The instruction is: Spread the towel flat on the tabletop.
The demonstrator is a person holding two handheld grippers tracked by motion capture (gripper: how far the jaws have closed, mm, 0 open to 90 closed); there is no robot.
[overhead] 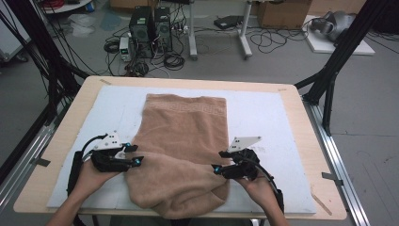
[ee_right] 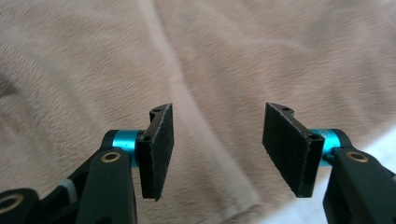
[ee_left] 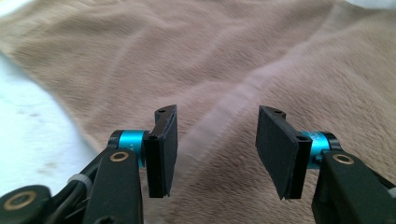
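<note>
We see the fuzzy tan terry towel on a white foam mat, lower part bunched. Left gripper and right gripper both released, nothing between the pads, flanking the folds.

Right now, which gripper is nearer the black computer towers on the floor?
Left. The left gripper is at the towel's left edge, below the computer towers; the right gripper sits farther right.

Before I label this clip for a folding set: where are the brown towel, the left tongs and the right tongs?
brown towel (overhead: 186,125): high view, flat far half of the cloth.
left tongs (ee_left: 215,149): left gripper view, midway between the open pads.
right tongs (ee_right: 218,149): right gripper view, midway between the open pads.
</note>
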